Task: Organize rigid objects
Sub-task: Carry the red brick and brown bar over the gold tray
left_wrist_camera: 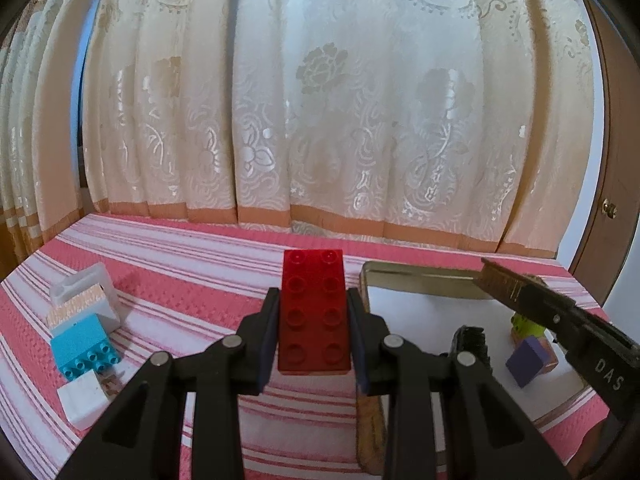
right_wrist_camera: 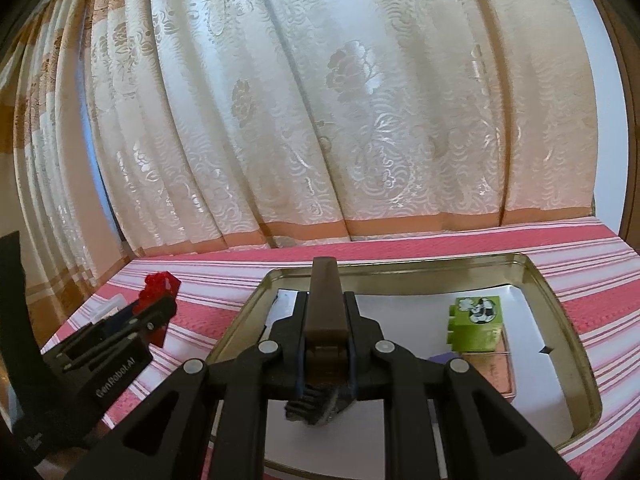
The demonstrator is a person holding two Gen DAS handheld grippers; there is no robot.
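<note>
My left gripper (left_wrist_camera: 313,320) is shut on a long red studded brick (left_wrist_camera: 314,308) and holds it above the striped cloth, just left of the metal tray (left_wrist_camera: 420,276). It also shows in the right wrist view (right_wrist_camera: 158,312), with the red brick (right_wrist_camera: 160,285) in it. My right gripper (right_wrist_camera: 325,344) is shut on a brown wooden brush (right_wrist_camera: 325,300) over the tray (right_wrist_camera: 560,292), its bristles hanging under the jaws. In the left wrist view the brush (left_wrist_camera: 508,282) reaches in from the right. A green printed block (right_wrist_camera: 476,322) and a purple block (left_wrist_camera: 527,360) lie in the tray.
On the cloth at the left lie a turquoise studded brick (left_wrist_camera: 85,346), a white block (left_wrist_camera: 82,404) and a white holder with a pale piece (left_wrist_camera: 86,294). A cream curtain (left_wrist_camera: 320,100) hangs behind the table. A flat pinkish piece (right_wrist_camera: 494,372) lies under the green block.
</note>
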